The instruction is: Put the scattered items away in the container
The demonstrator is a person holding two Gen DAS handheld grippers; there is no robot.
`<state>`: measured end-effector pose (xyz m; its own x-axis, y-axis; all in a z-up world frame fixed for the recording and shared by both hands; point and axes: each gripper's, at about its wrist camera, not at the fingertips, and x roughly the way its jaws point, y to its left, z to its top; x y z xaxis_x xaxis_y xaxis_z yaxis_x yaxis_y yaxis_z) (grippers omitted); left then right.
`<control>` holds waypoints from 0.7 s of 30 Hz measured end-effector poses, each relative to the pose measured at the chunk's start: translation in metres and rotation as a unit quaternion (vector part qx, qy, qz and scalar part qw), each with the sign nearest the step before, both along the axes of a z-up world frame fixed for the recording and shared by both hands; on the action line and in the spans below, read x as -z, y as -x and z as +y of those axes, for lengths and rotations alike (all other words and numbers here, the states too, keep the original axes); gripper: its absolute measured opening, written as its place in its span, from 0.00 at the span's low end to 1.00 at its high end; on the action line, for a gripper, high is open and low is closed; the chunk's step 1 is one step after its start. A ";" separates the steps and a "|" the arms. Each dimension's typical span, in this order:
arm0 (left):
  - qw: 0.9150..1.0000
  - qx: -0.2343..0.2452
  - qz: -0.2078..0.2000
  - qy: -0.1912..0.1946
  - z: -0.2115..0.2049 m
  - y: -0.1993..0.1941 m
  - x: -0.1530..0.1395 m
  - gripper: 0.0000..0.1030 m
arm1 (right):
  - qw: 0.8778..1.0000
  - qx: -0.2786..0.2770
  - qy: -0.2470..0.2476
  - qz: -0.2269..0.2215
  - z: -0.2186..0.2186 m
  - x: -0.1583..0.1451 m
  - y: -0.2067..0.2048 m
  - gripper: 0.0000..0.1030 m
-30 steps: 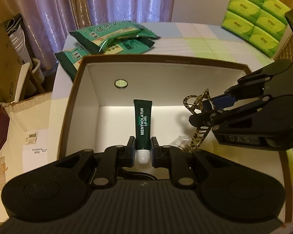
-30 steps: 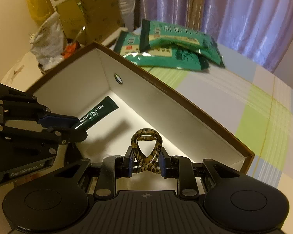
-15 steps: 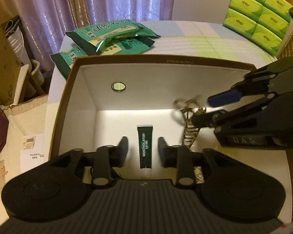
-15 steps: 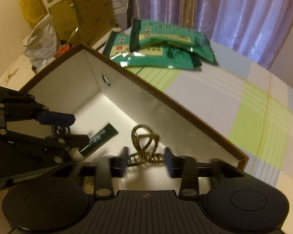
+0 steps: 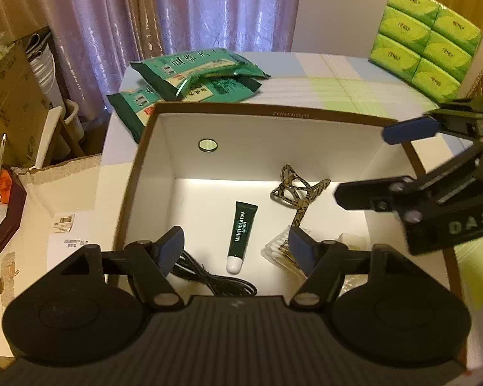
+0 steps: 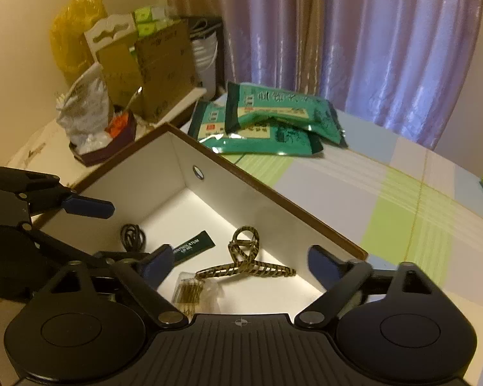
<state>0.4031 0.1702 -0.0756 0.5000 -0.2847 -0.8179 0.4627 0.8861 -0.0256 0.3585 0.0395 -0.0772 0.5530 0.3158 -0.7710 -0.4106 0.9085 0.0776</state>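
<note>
Left hand-held gripper (image 5: 236, 246) now has its jaws spread wide and empty; a second ago they were clamped on the lip gel tube (image 5: 241, 236), half a second ago just parting. Tube lies flat on the floor of the box (image 5: 273, 112), cap toward the camera, between the blue pads but below them, not touched. Right hand-held gripper (image 6: 241, 262) is likewise wide apart and empty, where a second ago it pinched the leopard-print hair claw (image 6: 244, 259). Claw rests on the box floor, just beside the tube, near the far wall. Black cable coil (image 5: 209, 276) and a clear packet of hairpins (image 6: 193, 292) also sit in the box, close to the near wall. So both drops are done; two more items in the container. Outside on the checked bench (image 6: 386, 199): two green packets (image 5: 190, 80) stacked past the far rim, and green tissue packs (image 5: 425, 38) at the far right edge. Probably the packets are next, if they count as scattered items. Both tools hang over the box and need to lift clear of the rim first.
</note>
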 end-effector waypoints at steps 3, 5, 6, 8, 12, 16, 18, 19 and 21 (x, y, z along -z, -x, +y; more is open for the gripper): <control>1.000 -0.006 -0.005 0.003 0.005 0.007 -0.007 0.69 | 1.000 0.000 -0.011 -0.012 -0.003 -0.008 0.013 0.95; 1.000 -0.010 -0.013 0.002 0.008 0.012 -0.013 0.72 | 1.000 0.001 -0.014 -0.020 -0.003 -0.013 0.022 0.98; 1.000 -0.012 -0.017 0.001 0.009 0.016 -0.015 0.73 | 1.000 0.001 -0.015 -0.024 -0.004 -0.016 0.027 0.98; 1.000 -0.016 -0.024 0.001 0.012 0.023 -0.021 0.75 | 0.999 0.001 -0.018 -0.030 -0.005 -0.021 0.036 0.98; 0.999 -0.025 -0.042 -0.001 0.017 0.039 -0.033 0.86 | 0.999 -0.001 -0.023 -0.036 -0.006 -0.028 0.057 0.98; 0.998 -0.036 -0.059 -0.001 0.021 0.055 -0.045 0.89 | 0.999 0.000 -0.016 -0.041 -0.004 -0.031 0.075 0.98; 0.997 -0.043 -0.070 -0.005 0.022 0.063 -0.051 0.91 | 0.999 0.002 -0.017 -0.044 -0.005 -0.032 0.083 0.98; 0.996 -0.046 -0.076 -0.007 0.022 0.067 -0.053 0.91 | 0.999 0.004 -0.019 -0.045 -0.006 -0.033 0.087 0.98; 0.995 -0.050 -0.086 -0.012 0.021 0.075 -0.057 0.92 | 0.999 0.009 -0.023 -0.046 -0.007 -0.034 0.093 0.98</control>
<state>0.3277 0.1910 -0.0182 0.6584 -0.2084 -0.7232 0.3685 0.9271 0.0683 0.2655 0.0321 -0.0433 0.6267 0.3390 -0.7017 -0.4015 0.9122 0.0821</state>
